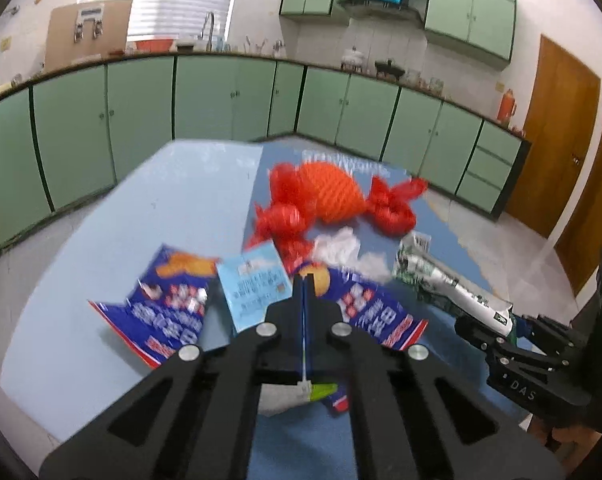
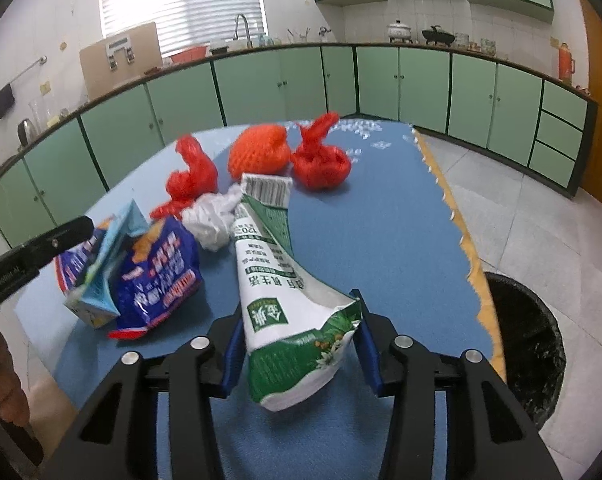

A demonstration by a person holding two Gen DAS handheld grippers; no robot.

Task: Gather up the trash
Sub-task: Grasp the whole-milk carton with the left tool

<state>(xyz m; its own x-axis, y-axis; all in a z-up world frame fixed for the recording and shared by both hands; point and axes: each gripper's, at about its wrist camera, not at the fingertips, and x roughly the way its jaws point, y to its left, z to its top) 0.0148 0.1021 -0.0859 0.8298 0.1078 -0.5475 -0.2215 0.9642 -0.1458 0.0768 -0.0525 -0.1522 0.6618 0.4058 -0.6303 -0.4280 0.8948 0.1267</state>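
Observation:
Trash lies on a blue table [image 2: 381, 240]. My left gripper [image 1: 307, 280] is shut on a blue snack wrapper [image 1: 169, 312], pinching it between its fingers; a light blue carton [image 1: 253, 288] lies against it. In the right wrist view the wrapper [image 2: 161, 276] and carton [image 2: 101, 280] sit at the left. My right gripper [image 2: 297, 312] is closed around a green and white bag [image 2: 269, 272], which also shows in the left wrist view [image 1: 453, 292]. Red net bags [image 2: 321, 160], an orange foam net [image 2: 259, 154] and crumpled white plastic [image 2: 213, 216] lie beyond.
A black trash bin [image 2: 529, 344] stands on the floor right of the table. Green cabinets [image 2: 261, 84] line the walls. A wooden door [image 1: 553, 140] is at the right.

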